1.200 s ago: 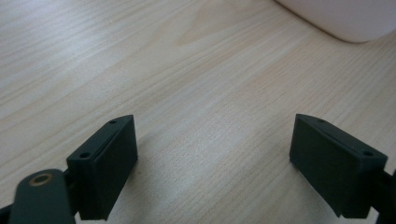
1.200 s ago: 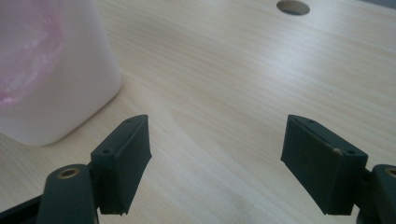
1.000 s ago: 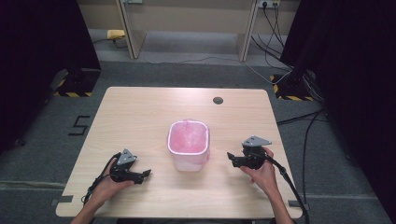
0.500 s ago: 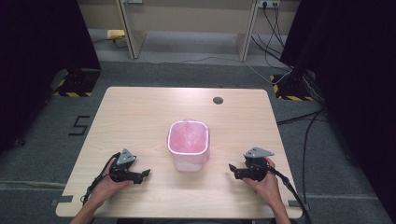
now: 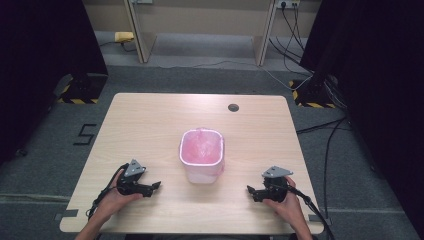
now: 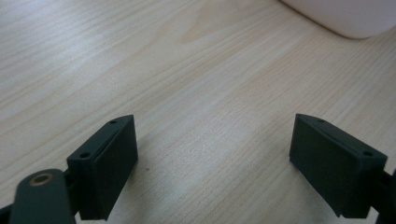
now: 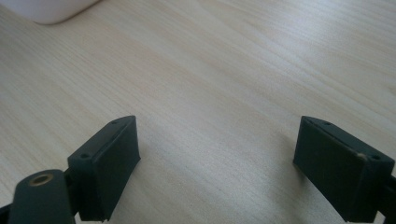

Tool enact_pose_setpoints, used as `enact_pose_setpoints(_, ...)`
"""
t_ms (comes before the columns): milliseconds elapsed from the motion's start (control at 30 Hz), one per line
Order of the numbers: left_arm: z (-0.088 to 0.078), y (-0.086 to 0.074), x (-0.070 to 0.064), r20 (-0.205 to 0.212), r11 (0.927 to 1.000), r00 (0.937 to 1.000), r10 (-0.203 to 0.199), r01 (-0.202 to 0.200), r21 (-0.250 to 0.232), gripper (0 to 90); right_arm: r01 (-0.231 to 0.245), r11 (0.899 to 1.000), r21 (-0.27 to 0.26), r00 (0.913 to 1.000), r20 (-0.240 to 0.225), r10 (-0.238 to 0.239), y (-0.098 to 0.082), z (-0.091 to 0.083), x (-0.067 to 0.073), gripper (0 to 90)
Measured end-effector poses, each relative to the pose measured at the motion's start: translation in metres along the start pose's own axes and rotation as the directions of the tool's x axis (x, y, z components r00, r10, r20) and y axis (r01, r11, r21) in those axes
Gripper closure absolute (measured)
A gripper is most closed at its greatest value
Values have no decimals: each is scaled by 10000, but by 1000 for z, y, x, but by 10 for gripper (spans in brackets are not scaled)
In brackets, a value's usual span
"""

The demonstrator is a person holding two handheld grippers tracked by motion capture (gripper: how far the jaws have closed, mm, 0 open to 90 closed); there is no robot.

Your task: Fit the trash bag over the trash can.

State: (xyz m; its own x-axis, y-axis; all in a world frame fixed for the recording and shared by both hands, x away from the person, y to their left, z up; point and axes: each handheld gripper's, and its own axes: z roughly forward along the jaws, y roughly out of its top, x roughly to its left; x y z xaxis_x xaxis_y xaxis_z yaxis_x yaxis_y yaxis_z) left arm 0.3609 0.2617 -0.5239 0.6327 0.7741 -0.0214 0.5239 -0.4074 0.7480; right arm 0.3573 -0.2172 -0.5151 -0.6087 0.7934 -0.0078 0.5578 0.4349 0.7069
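Black jaws of the left gripper [image 5: 156,185] stand spread wide with nothing but bare wood between them, as the left gripper view shows [image 6: 215,154], and the gripper lies low on the table in the person's left hand [image 5: 114,196] near the front edge. The right gripper [image 5: 250,190] is likewise spread, its jaws having just been opening, and the right gripper view [image 7: 217,156] shows only wood grain between the two pads. It rests in the right hand [image 5: 285,202], also near the front edge. Between the two grippers, and a little farther from the person, stands the small white bin [image 5: 202,170] lined with a pink bag [image 5: 201,148]; it is upright and apart from both grippers, the left one pointing towards it from the left and the right one from the right. A rounded white corner of the bin shows at the upper right of the left gripper view [image 6: 345,18] and at the upper left of the right gripper view [image 7: 46,11]. The pale wooden table [image 5: 150,125] has a dark round cable hole [image 5: 233,107] near its far edge. Around it lies grey carpet [image 5: 210,80], with black curtains [image 5: 45,65] at both sides, cables [image 5: 325,135] trailing on the right, and yellow-and-black striped bases [image 5: 75,100] on the floor.
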Motion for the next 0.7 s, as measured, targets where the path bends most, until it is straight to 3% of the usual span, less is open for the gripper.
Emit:
enact_pose_setpoints(67, 0, 0, 0, 19, 10000, 10000, 8, -8, 12, 142, -10, 9998, -175, 10000, 8, 11, -3, 0, 1, 141)
enact_pose_setpoints(700, 0, 0, 0, 10, 10000, 10000, 29, -29, 33, 142, 35, 9999, -156, 10000, -42, -36, -4, -1, 1, 134)
